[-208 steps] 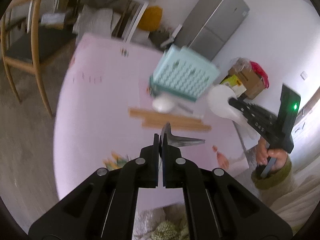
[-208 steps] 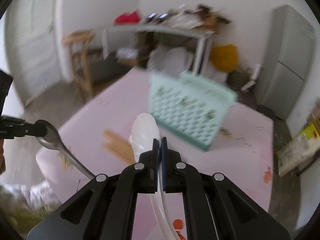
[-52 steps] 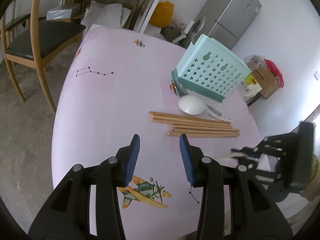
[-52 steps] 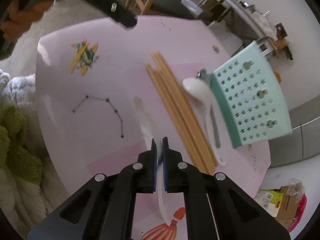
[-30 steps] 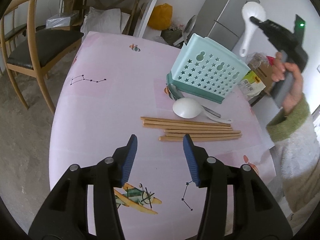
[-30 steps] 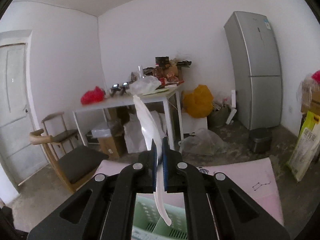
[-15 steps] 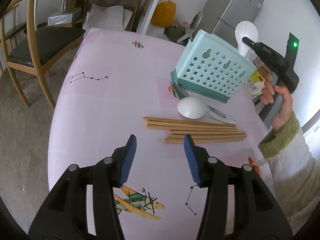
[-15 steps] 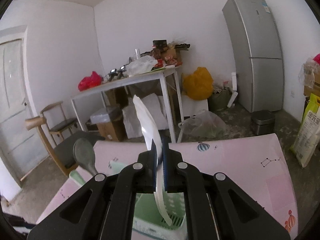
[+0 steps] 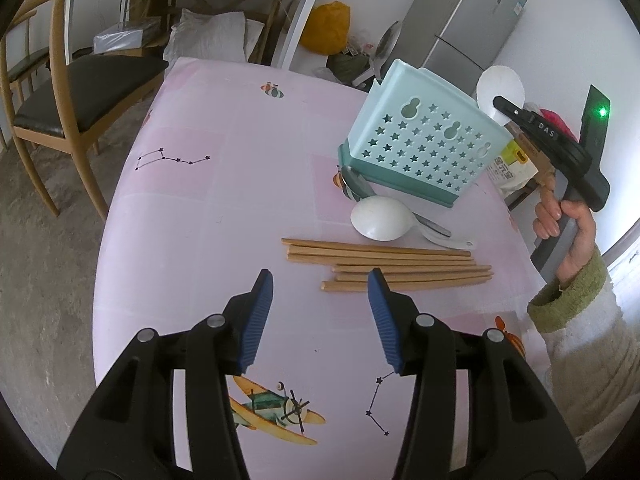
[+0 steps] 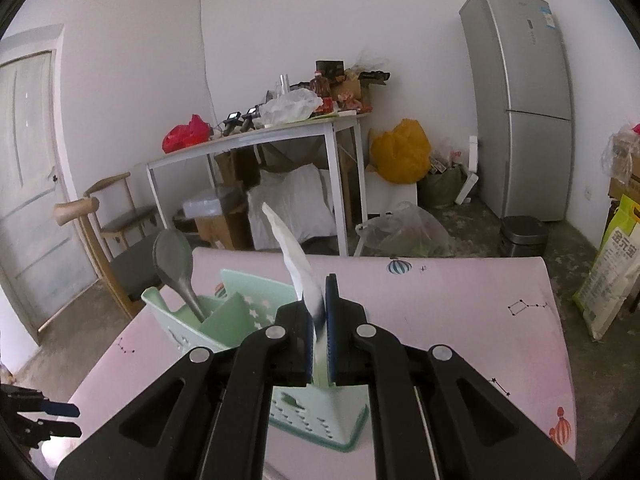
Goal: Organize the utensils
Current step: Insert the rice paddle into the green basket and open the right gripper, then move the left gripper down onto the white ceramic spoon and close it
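Right tongs (image 10: 319, 320) pinch a smooth white, seemingly plastic spoon (image 10: 294, 264) over the star-perforated caddy (image 10: 224, 316); left tongs (image 9: 320, 304) spread.

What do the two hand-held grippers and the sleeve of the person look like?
Both grippers are black, with angular arms, round silver pivot pins and ribbed blue pads. The right gripper has a pistol-style body printed with the white letters DAS and a lit green light on its back part. The sleeve is cream and fuzzy, with an olive-green ribbed cuff.
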Demonstrator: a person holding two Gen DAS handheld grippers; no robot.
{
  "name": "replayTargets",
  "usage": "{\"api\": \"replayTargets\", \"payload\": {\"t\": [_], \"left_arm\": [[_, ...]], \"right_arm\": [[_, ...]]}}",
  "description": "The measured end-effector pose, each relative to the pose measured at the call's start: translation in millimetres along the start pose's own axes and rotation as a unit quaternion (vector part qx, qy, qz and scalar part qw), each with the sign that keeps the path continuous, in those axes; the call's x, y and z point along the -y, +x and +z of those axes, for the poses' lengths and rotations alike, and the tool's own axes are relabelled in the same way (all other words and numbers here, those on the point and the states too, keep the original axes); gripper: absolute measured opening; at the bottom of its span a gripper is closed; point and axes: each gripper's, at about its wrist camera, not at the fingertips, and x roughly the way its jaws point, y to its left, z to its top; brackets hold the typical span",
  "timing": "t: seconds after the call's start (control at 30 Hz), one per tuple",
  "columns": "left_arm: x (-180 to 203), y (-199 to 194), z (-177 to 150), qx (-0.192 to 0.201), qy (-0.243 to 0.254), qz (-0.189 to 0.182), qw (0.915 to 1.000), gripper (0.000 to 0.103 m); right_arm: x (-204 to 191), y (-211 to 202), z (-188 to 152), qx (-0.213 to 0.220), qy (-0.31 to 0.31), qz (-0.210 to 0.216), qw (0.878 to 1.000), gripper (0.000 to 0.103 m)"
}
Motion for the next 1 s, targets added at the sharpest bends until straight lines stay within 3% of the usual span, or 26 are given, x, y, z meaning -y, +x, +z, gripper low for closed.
{"api": "replayTargets", "payload": {"t": [0.1,0.2,0.67,0.8,1.0], "left_arm": [[1,-1,0,0.001,0.001,0.000,1.0000,0.047],[2,-2,0,0.003,0.000,0.002,1.0000,0.050],[5,-5,-1,0.004,0.010,-0.008,0.9999,0.053],[8,0,3,0.000,0.020,-0.012,0.9997,0.053],[27,14,19,0.000,0.066,-0.014,0.9977,0.053]], "right_arm": [[0,-7,-1,0.000,-0.001,0.003,1.000,0.010],[0,-17,-2,0.004,-0.001,0.001,1.000,0.026],[10,-92,-5,0.051,0.065,-0.016,0.996,0.052],[4,-108,-26,0.023,0.092,-0.030,0.995,0.058],[-13,-98,-79,-0.073,0.115,-0.045,0.990,0.058]]}}
